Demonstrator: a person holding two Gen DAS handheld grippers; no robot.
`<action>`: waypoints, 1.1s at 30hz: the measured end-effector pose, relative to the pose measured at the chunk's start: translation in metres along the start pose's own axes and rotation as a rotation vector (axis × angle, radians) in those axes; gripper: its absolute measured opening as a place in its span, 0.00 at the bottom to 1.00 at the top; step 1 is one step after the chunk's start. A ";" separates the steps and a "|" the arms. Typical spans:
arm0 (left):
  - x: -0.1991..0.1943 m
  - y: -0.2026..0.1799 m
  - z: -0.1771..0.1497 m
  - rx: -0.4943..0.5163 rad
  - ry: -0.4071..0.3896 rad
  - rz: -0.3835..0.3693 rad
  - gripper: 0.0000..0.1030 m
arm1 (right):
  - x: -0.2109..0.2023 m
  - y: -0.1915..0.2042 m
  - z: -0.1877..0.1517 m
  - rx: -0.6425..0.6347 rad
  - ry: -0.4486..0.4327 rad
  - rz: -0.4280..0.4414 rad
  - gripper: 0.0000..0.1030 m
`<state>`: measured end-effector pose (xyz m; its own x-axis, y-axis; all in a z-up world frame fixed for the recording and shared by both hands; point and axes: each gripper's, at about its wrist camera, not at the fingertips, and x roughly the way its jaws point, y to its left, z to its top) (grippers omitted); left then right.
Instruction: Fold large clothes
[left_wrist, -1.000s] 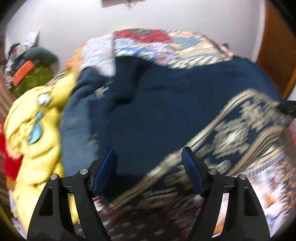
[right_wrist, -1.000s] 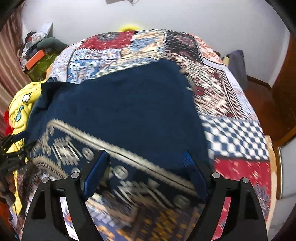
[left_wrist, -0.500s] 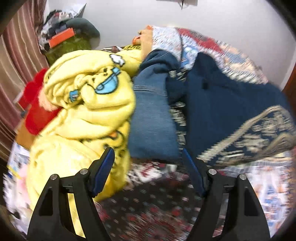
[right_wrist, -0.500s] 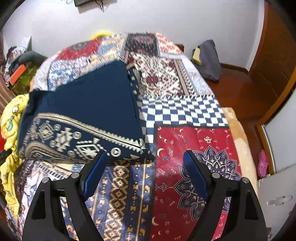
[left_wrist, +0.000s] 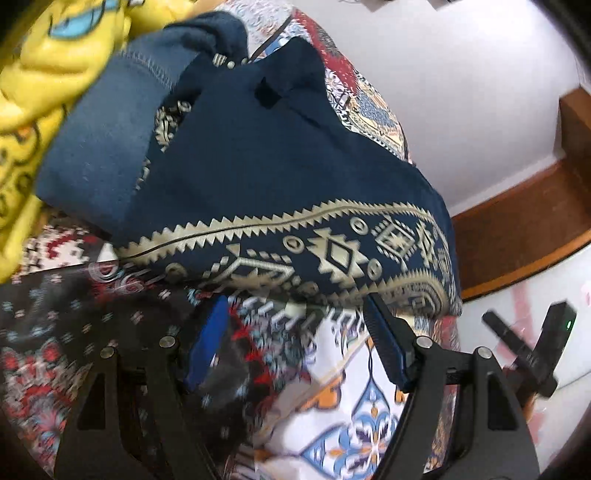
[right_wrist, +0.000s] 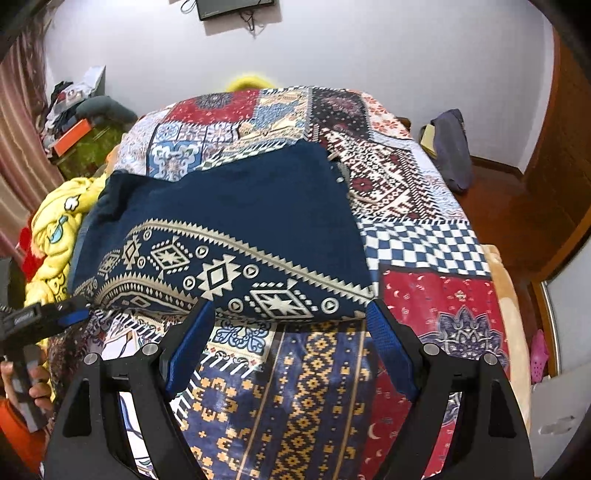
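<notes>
A navy garment (right_wrist: 236, 206) with a cream geometric border lies folded on the patchwork bedspread (right_wrist: 443, 306). My right gripper (right_wrist: 290, 308) hangs open just above its near patterned edge, nothing between the fingers. My left gripper (left_wrist: 295, 306) is also open and empty, tilted, over the bedspread (left_wrist: 354, 413) just short of the garment's (left_wrist: 258, 158) bordered edge. From the right wrist view the left gripper (right_wrist: 70, 314) sits at the garment's left corner, held by a hand (right_wrist: 22, 380). The right gripper (left_wrist: 528, 354) shows at the right of the left wrist view.
A blue denim piece (left_wrist: 107, 140) and a yellow cartoon blanket (right_wrist: 55, 229) are piled left of the garment. Clutter (right_wrist: 74, 122) fills the back left corner. A grey bag (right_wrist: 452, 147) stands on the wooden floor, right of the bed. A pink slipper (right_wrist: 539, 354) lies lower down.
The left gripper has rolled and swung from the yellow blanket toward the garment's bordered edge. The right gripper's view has shifted left, centring on that edge. Both stay open.
</notes>
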<state>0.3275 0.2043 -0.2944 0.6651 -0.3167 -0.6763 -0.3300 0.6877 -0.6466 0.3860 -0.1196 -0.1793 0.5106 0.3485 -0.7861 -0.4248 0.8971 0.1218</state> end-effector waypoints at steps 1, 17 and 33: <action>0.005 0.004 0.003 -0.017 -0.004 -0.012 0.72 | 0.002 0.001 -0.001 -0.005 0.005 0.000 0.79; 0.028 0.006 0.040 -0.062 -0.127 0.072 0.66 | 0.028 0.003 0.000 0.028 0.021 0.033 0.79; -0.044 -0.059 0.085 0.008 -0.394 0.176 0.09 | 0.018 0.065 0.040 -0.083 -0.045 0.063 0.79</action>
<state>0.3749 0.2332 -0.1967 0.8046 0.0782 -0.5887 -0.4569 0.7146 -0.5296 0.3971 -0.0447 -0.1613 0.5134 0.4172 -0.7499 -0.5163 0.8482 0.1184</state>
